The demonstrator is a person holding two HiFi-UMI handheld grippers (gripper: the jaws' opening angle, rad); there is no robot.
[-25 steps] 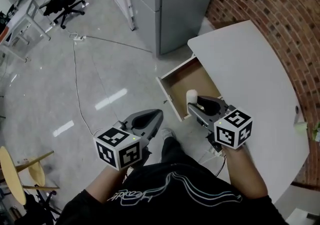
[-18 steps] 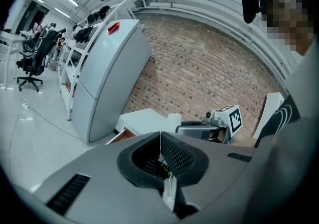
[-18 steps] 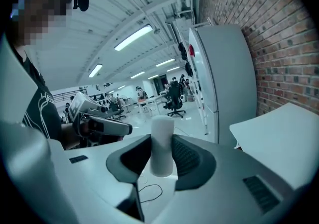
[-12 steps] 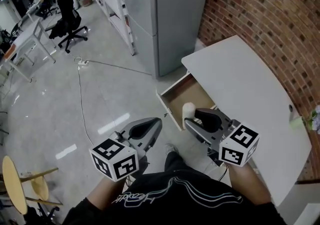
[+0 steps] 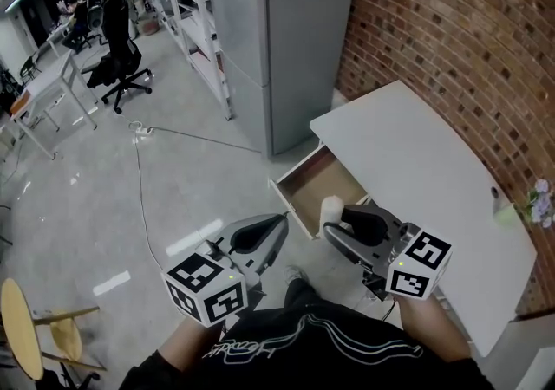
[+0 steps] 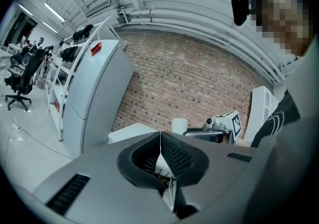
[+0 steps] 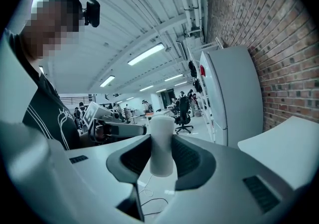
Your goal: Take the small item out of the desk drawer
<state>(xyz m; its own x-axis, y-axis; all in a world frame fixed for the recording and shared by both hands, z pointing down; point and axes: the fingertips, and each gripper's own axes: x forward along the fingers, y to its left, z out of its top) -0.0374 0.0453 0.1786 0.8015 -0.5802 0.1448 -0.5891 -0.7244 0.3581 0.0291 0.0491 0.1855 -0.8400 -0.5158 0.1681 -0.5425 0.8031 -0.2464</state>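
Lowest in the head view, my left gripper [image 5: 274, 227] hangs with its jaws pressed together on nothing. Just to its right in the frame, my right gripper [image 5: 338, 217] clamps the small white cylinder [image 5: 330, 209], its jaws about half spread and a pad on each side. The cylinder stands upright, its long axis crossing the line of the jaws, its top poking above them. So the item sits in my right jaws at the near right corner of the open drawer [image 5: 312, 182], whose bare bottom shows up and left of it; I judge it lifted clear. The white desk [image 5: 416, 163] spreads up and right of the cylinder, so my right gripper is the nearer one for setting it down there, base first. Beyond stand the grey cabinet [image 5: 286, 42] and the brick wall [image 5: 451, 24].
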